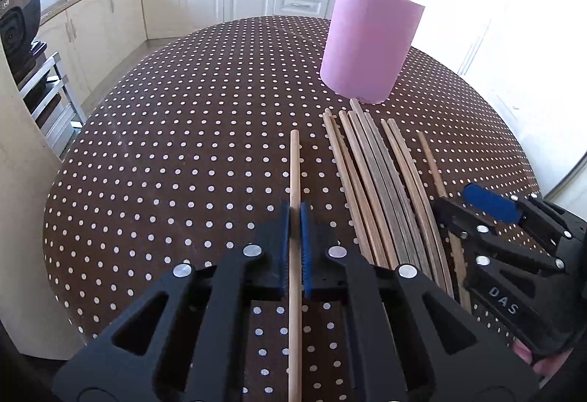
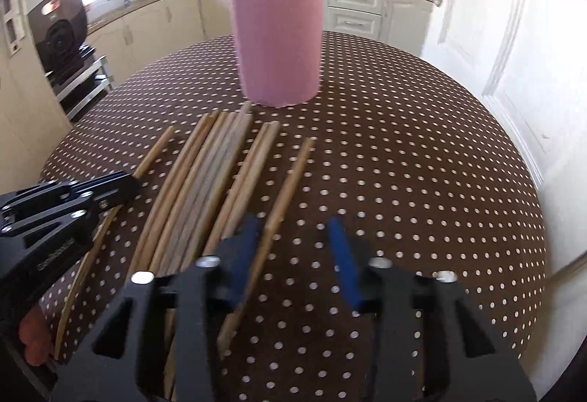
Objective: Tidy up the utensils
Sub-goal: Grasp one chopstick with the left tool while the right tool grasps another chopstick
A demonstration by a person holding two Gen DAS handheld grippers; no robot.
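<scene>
Kitchen cabinets run across the top of both views, and a brown polka-dot table [image 1: 165,130] fills the rest. Left gripper [image 1: 294,218] at bottom centre is pinched tight on one pale chopstick [image 1: 294,167] that pokes straight up-frame. Right gripper [image 2: 293,247] has its jaws still apart, with a darker chopstick [image 2: 282,203] touching the left pad. Remaining chopsticks [image 1: 374,181] lie bunched just below the pink holder [image 1: 367,42].

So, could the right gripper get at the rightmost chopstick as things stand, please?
Probably yes. The right gripper is open around that chopstick, which lies a little apart from the pile, and the left gripper sits on the pile's far side, out of the way.
</scene>
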